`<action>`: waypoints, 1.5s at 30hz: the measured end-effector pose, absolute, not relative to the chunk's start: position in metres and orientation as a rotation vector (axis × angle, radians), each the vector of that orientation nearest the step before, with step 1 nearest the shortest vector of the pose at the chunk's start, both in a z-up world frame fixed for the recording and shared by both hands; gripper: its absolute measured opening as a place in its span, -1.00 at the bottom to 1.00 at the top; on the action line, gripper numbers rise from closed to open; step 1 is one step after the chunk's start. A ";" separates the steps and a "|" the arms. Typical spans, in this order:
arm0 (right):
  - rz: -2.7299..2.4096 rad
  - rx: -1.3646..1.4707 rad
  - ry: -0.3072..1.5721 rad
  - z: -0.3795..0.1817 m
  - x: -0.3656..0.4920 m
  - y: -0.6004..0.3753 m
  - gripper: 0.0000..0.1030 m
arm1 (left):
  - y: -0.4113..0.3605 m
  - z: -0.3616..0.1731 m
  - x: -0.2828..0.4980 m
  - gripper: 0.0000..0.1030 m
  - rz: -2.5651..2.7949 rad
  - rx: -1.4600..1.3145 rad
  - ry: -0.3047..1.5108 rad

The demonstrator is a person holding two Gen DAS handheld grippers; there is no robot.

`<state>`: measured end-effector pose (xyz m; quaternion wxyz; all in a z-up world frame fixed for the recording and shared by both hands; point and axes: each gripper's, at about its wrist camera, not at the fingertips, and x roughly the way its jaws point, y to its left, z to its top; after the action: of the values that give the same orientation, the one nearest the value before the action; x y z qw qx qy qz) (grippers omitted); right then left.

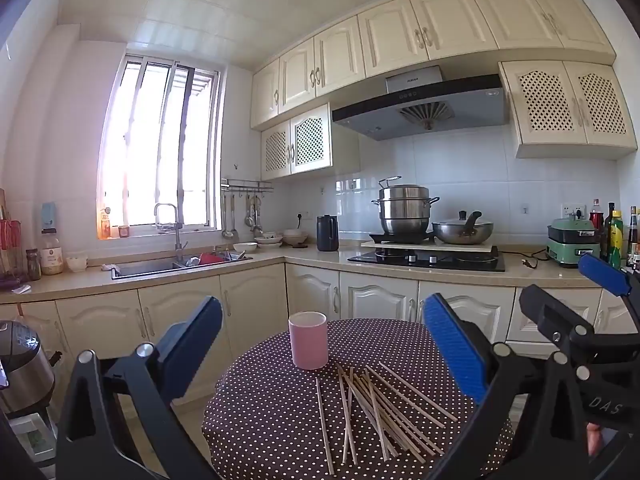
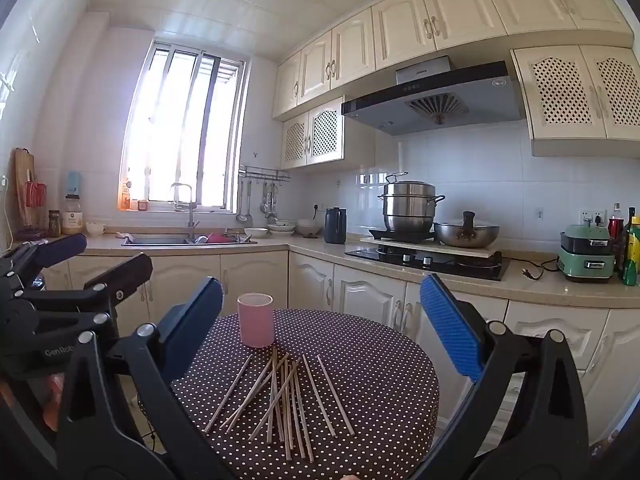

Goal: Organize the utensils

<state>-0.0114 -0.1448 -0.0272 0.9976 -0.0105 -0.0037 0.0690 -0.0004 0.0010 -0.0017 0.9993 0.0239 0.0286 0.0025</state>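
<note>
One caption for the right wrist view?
Open right claw hovers above scattered chopsticks beside a pink cup.

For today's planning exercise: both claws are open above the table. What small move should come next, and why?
Probably lower the right claw onto one chopstick at the pile's edge: all lie loose on the table, the cup stands empty-handed nearby, and neither claw holds anything.

Loose wooden chopsticks scattered flat beside upright pink cup

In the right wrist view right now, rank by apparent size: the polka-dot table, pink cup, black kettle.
1. Polka-dot table, by far largest.
2. Pink cup.
3. Black kettle, smallest here, but it stands farther away, so its true size is unsure.
</note>
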 end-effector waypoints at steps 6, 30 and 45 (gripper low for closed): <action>0.140 -0.021 0.001 -0.029 -0.004 -0.144 0.88 | 0.002 0.000 0.001 0.92 0.006 0.047 0.059; 0.206 -0.008 -0.011 -0.025 -0.009 -0.142 0.88 | 0.000 -0.004 0.004 0.92 -0.002 0.025 0.074; 0.173 -0.015 0.000 -0.026 -0.007 -0.139 0.88 | 0.002 -0.006 0.006 0.92 0.012 0.031 0.087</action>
<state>-0.0070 -0.1394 -0.0259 0.9962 -0.0076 -0.0001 0.0865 0.0064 0.0015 -0.0060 0.9989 0.0157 0.0433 0.0062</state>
